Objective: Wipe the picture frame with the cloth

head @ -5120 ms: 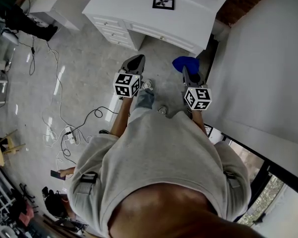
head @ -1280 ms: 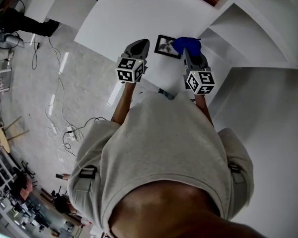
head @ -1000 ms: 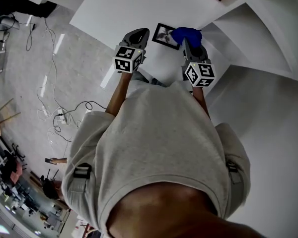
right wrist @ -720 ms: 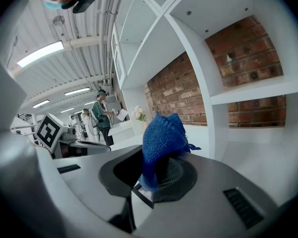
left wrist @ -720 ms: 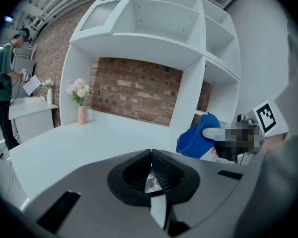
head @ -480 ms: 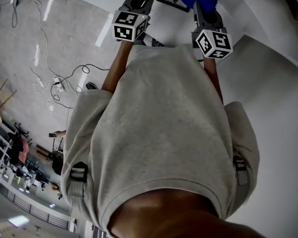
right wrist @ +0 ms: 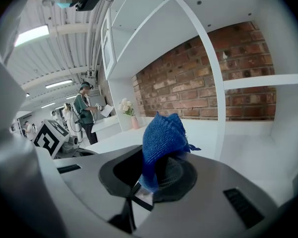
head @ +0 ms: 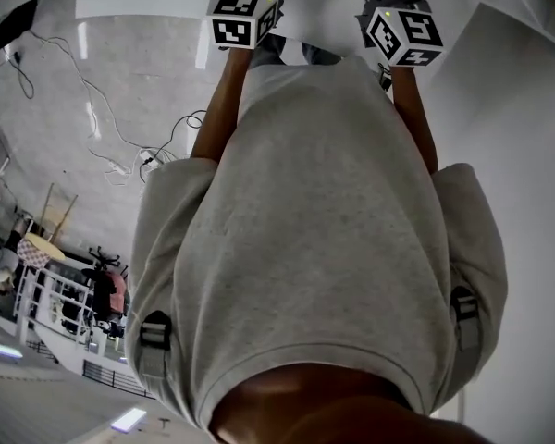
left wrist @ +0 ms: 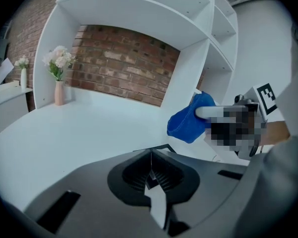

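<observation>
You are facing a white shelving unit (left wrist: 139,14) with a brick wall (left wrist: 124,73) behind it and a white desk (left wrist: 79,133) running beneath. In the head view your grey shirt (head: 324,229) is filling most of the picture. Only the two marker cubes are showing at the top edge, and both sets of jaws are cut off there.

Your left gripper (left wrist: 150,163) is pointing over the desk with its jaws pressed together and nothing between them. Your right gripper (right wrist: 156,175) is clenching the cloth (right wrist: 161,138). The cloth is deep blue with a nubby weave, and it is bunching up out of the jaws in a folded peak.

The left gripper view is catching that cloth from the side, hanging in the air above the desk and clear of the surface. Just past the left jaws, a thin dark corner is peeking out on the desk. It is probably the picture frame (left wrist: 167,145), though too little is showing to be sure. A pink vase of flowers (left wrist: 58,81) is standing far back on the left. Only the right gripper view is showing a person (right wrist: 84,113) standing in the background.
</observation>
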{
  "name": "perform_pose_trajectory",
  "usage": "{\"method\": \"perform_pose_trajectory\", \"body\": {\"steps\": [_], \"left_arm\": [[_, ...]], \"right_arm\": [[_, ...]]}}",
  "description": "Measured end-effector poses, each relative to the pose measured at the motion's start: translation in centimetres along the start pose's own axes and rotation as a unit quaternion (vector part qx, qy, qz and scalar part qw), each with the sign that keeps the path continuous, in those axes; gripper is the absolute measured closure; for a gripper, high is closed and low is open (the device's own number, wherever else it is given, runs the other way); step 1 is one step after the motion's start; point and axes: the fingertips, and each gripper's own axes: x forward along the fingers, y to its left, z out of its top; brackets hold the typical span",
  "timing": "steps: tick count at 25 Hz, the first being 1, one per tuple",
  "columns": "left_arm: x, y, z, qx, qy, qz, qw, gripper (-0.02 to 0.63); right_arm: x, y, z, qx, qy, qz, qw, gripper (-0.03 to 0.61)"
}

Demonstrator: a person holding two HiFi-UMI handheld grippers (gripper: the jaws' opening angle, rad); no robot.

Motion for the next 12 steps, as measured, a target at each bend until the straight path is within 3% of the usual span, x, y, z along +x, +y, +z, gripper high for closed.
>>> {"method": "perform_pose_trajectory", "body": {"steps": [5,12], "left_arm": [[1.5,0.4,-0.5,0.010,0.018,-0.025,0.9995,0.596],[3.6,0.9,-2.1,0.006,0.034,-0.027,0.9991,0.595]], "right_arm": [[1.3,0.1,-0.8,0.010,0.007,-0.022,1.000,0.521],[3.2,-0.7,-1.9,0.014,0.015,-0.023,1.000,0.520]]}}
